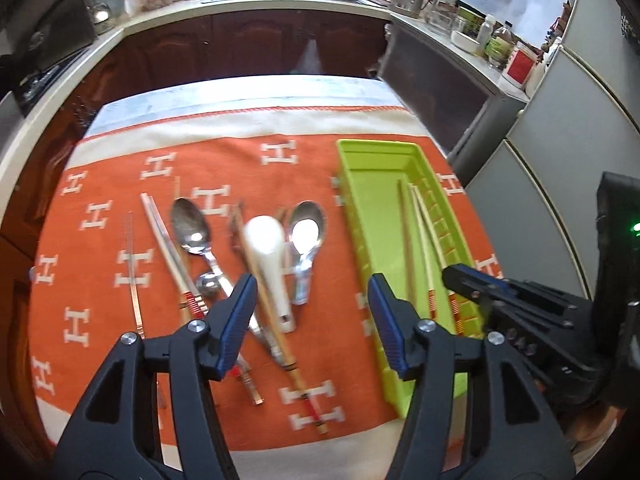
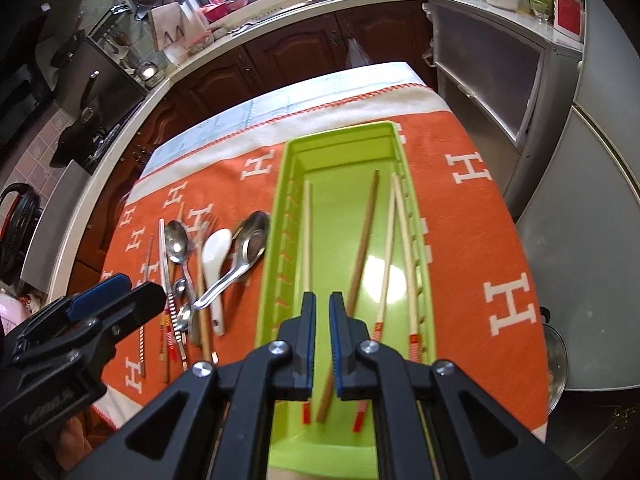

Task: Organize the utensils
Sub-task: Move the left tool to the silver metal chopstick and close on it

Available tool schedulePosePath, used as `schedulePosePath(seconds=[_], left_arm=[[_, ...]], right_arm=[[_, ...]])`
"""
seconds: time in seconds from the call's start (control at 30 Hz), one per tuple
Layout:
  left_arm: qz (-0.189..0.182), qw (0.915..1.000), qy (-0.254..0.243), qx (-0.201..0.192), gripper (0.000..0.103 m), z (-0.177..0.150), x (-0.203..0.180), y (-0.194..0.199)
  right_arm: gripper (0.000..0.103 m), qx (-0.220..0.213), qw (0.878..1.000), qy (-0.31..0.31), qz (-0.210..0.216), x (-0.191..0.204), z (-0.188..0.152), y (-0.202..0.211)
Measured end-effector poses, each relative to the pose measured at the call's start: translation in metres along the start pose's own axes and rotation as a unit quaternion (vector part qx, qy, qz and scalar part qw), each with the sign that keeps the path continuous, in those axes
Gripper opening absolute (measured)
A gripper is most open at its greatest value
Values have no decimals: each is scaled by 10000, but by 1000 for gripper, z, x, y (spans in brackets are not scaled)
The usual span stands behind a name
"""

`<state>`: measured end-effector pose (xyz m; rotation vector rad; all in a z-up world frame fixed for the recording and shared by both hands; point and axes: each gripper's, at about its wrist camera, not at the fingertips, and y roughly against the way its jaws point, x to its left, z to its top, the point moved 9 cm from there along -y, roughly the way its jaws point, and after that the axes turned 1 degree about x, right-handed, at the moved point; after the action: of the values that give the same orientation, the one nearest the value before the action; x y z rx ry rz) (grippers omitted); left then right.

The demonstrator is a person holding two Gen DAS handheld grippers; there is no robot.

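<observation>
A lime-green tray (image 2: 340, 132) lies lengthwise on the orange cloth and holds several chopsticks: a brown one (image 2: 364, 236) and pale ones with red ends (image 2: 404, 248). My right gripper (image 2: 322, 298) hovers over the tray's near end, shut, with nothing between its pads. Left of the tray (image 1: 376, 148) lie loose utensils: a white ceramic spoon (image 1: 264, 248), a steel soup spoon (image 1: 306, 232), a steel tablespoon (image 1: 190, 226), a small spoon (image 1: 210, 284) and scattered chopsticks (image 1: 164, 240). My left gripper (image 1: 310, 284) hangs open above the white spoon, empty.
The orange cloth (image 1: 100, 280) with white H marks covers the table. Dark wooden cabinets (image 2: 300, 52) and a counter with a sink run behind. Grey appliance doors (image 2: 592, 200) stand close on the right, and a metal pot (image 2: 556, 356) sits below the table's right edge.
</observation>
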<state>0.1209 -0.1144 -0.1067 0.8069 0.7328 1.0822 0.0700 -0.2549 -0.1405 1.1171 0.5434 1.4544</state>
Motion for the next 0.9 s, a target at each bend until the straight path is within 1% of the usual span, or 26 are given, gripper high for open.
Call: schedulePosePath(seconds=[0.2,0.3,0.5,0.57,0.9], left_arm=[[159,9996,228,32,55,-13,36,13],[258,9991,337,3,55,-17,52,19],[341,9978,561,-48,55,-27,84,31],[438,9969,646,-74,55,-31,97,34],[602,9929,1030,13,55,-49,150,32]], right_arm=[[8,-52,9997,220,36,24,-8,10],[10,-42,9993,375,65,40,-13,12],[11,17,9970,748,191,77,-22,13],[11,34,9962,844,207,86,-25,12],[11,140,9895,1401,323,143,-33,1]])
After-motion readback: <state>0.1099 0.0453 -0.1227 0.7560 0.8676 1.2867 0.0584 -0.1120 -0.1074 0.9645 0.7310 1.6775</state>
